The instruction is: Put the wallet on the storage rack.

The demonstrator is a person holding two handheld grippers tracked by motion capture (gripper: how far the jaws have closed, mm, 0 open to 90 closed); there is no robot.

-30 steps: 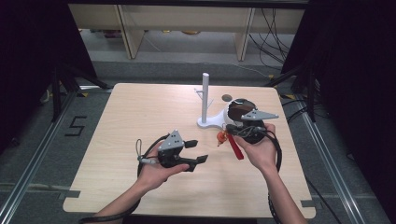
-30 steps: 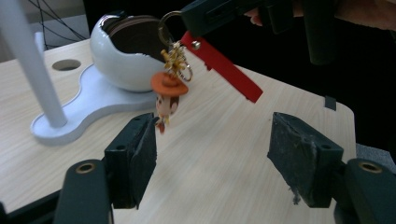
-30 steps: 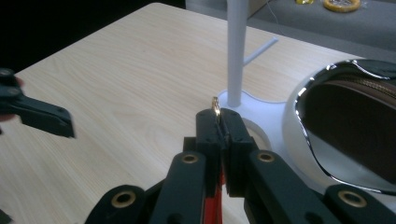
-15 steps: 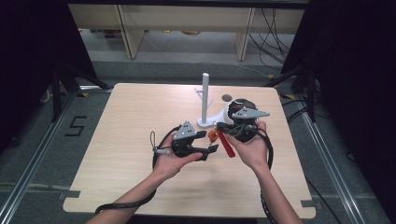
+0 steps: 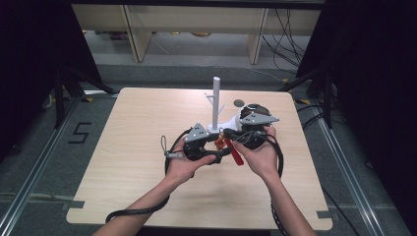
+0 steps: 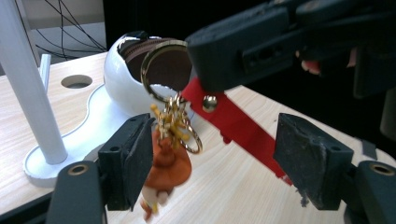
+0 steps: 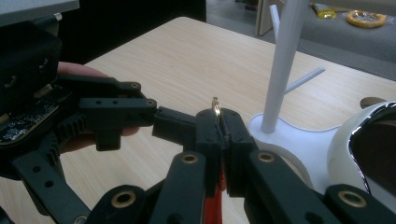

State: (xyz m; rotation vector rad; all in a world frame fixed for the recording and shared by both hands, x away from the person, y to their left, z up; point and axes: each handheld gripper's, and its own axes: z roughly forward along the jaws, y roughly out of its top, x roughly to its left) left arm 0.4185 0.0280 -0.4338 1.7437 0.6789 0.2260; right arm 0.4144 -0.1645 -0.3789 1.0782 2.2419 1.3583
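Both tongs met just in front of the white plastic stand with its tall upright post [image 5: 215, 105], where a second earlier my left one had been well out to the left of it. My left gripper [image 6: 219, 158] had just been opening its jaws, and they stood wide around the dangling orange figure charm on gold chain links [image 6: 168, 154], the charm just beside the left pad [image 6: 133, 156] without being pressed. My right gripper [image 7: 218, 128] was clamped tight on the gold key ring [image 6: 161, 70], with the red strap [image 6: 233, 123] hanging from it. I judged that a handover was set up: the left had only to close on the charm.

Left of the stand the pale wooden table [image 5: 133, 142] lay bare, giving wide room that way. Right of the stand the table edge was nearer, and the white rounded dish on the stand's base [image 6: 119, 79] sat close behind the ring, so little room remained there.
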